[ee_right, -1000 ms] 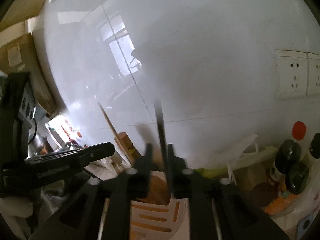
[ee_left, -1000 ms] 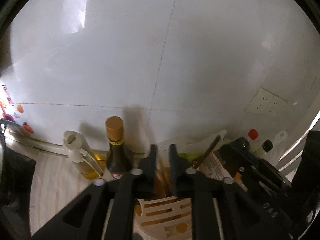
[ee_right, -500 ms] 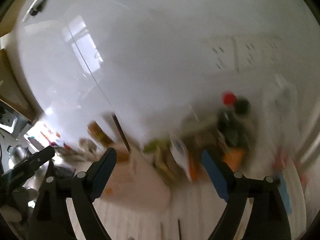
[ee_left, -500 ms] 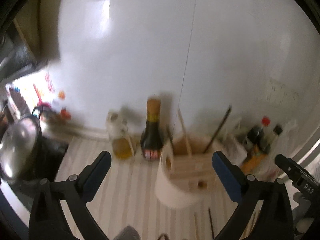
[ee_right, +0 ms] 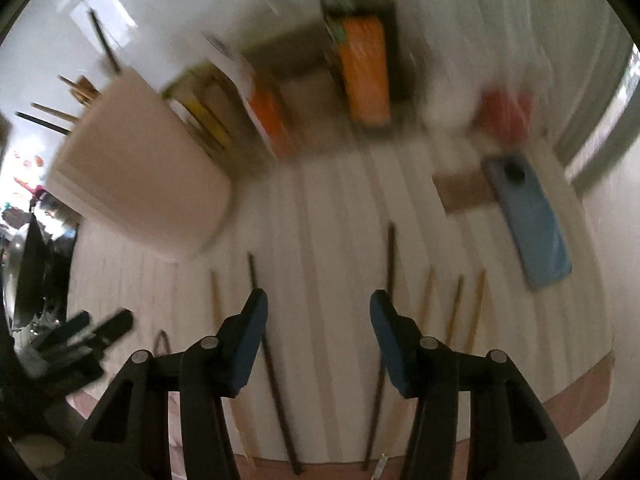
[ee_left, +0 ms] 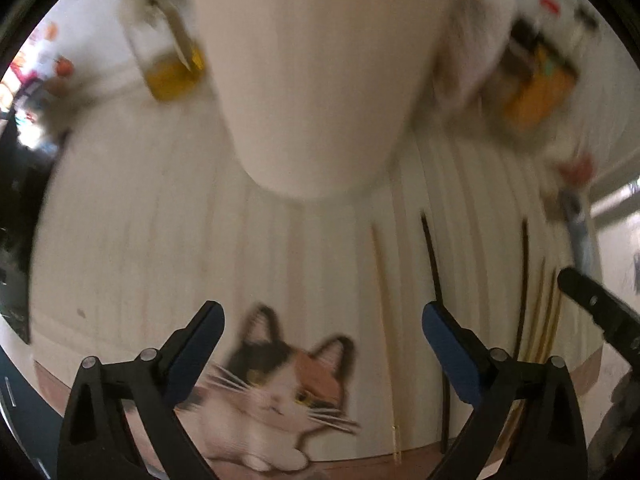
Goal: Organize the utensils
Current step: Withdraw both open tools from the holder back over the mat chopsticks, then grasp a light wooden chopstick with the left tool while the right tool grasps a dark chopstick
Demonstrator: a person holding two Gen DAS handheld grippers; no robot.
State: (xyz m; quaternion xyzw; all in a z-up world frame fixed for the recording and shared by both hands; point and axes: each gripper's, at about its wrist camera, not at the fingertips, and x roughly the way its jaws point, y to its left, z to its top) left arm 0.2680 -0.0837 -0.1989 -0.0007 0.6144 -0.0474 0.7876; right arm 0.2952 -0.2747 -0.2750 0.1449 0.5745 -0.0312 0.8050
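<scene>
A cream utensil holder (ee_left: 320, 80) stands on the striped mat; in the right wrist view (ee_right: 140, 176) it holds several chopsticks (ee_right: 56, 116). More chopsticks lie loose on the mat: a dark one (ee_right: 272, 364) and another dark one (ee_right: 386, 320) under my right gripper (ee_right: 318, 316), and several light ones (ee_right: 456, 304) to its right. My left gripper (ee_left: 322, 332) is open and empty above a cat picture on the mat, with a light chopstick (ee_left: 384, 320) and a dark chopstick (ee_left: 434, 280) between its fingers. My right gripper is open and empty.
An oil bottle (ee_left: 168, 56) stands left of the holder. Sauce bottles and packets (ee_right: 364, 68) crowd the back by the wall. A blue phone (ee_right: 528, 220) lies at the right on the mat. A dark pot (ee_right: 28, 272) sits at the left.
Both grippers, shut over the holder a second ago, opened and have dropped back and tilted down toward the mat. The loose chopsticks now show beneath them.
</scene>
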